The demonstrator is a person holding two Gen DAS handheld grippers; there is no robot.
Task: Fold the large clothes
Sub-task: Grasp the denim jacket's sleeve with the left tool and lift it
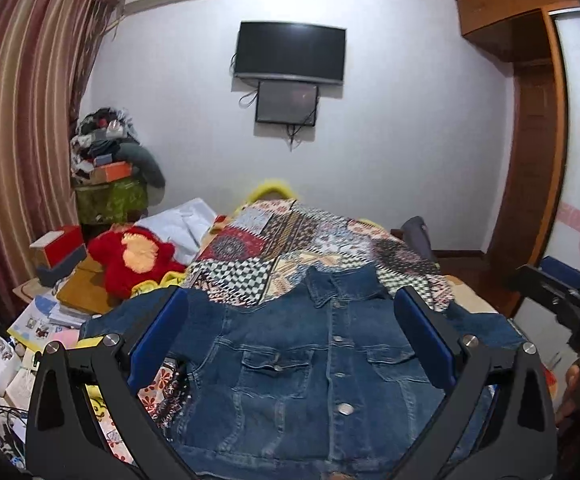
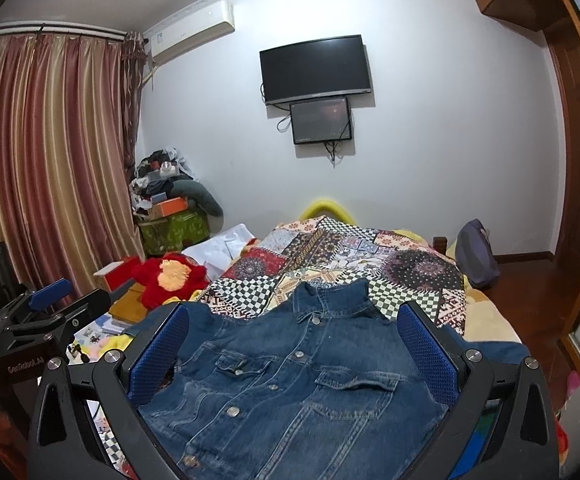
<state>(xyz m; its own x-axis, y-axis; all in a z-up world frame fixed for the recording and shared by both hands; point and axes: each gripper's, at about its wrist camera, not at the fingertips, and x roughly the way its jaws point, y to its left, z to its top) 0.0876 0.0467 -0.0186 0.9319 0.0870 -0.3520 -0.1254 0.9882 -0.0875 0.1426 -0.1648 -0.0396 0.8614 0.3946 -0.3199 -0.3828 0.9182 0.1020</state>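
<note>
Left gripper (image 1: 290, 336) spread wide, above flat denim jacket (image 1: 310, 380)

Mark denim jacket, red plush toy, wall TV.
denim jacket (image 2: 290, 384), right wrist view, front placket
red plush toy (image 1: 138, 264), left wrist view, orange centre patch
wall TV (image 2: 316, 68), right wrist view, screen centre

Both wrist views low, facing wall; shared denim jacket (image 1: 310, 364)

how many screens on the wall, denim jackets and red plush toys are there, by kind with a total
wall screens: 2, the large TV and the smaller screen below it
denim jacket: 1
red plush toy: 1
total: 4
</note>
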